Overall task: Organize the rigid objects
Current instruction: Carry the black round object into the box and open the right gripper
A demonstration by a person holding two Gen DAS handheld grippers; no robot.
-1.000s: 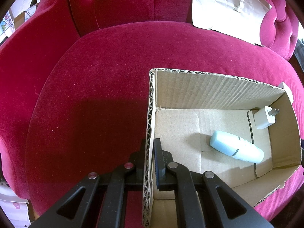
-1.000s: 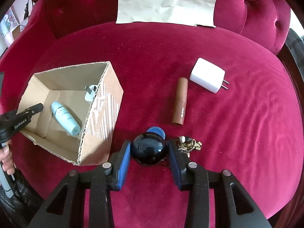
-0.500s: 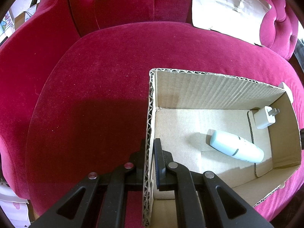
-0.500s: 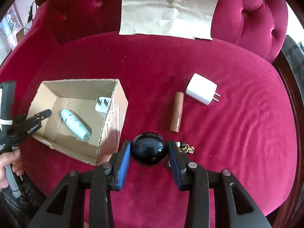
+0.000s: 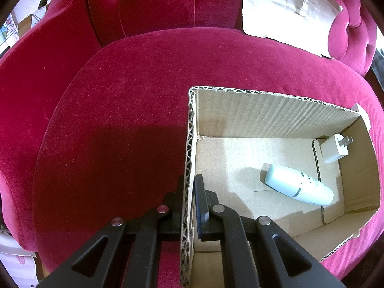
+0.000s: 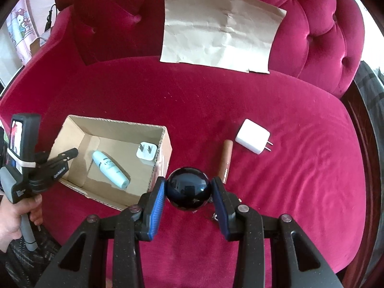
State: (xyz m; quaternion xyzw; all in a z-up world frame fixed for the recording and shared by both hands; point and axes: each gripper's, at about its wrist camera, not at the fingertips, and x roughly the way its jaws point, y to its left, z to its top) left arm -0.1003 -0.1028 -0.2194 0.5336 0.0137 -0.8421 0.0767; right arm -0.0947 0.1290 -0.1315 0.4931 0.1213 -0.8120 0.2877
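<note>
My right gripper [image 6: 189, 187] is shut on a glossy black ball [image 6: 189, 188], held above the red velvet seat just right of the cardboard box [image 6: 165, 148]. Inside the box lie a pale blue bottle [image 6: 110, 169] and a small white plug [image 6: 146, 154]. In the left wrist view my left gripper [image 5: 190, 187] is shut on the box's left wall [image 5: 188, 168], one finger inside and one outside; the blue bottle [image 5: 300, 187] and white plug [image 5: 334, 148] lie inside. A brown tube [image 6: 225, 160] and a larger white charger [image 6: 253, 139] rest on the seat.
A creased brown paper sheet [image 6: 220, 31] leans against the tufted backrest [image 6: 319, 38]. Small metal keys [image 6: 214, 214] peek out behind the right finger. A hand [image 6: 14, 218] holds the left gripper's handle at the seat's left edge. The seat's front edge curves away near me.
My right gripper has risen with the black ball, so the seat and objects look smaller and farther below. The left gripper and box have stayed still.
</note>
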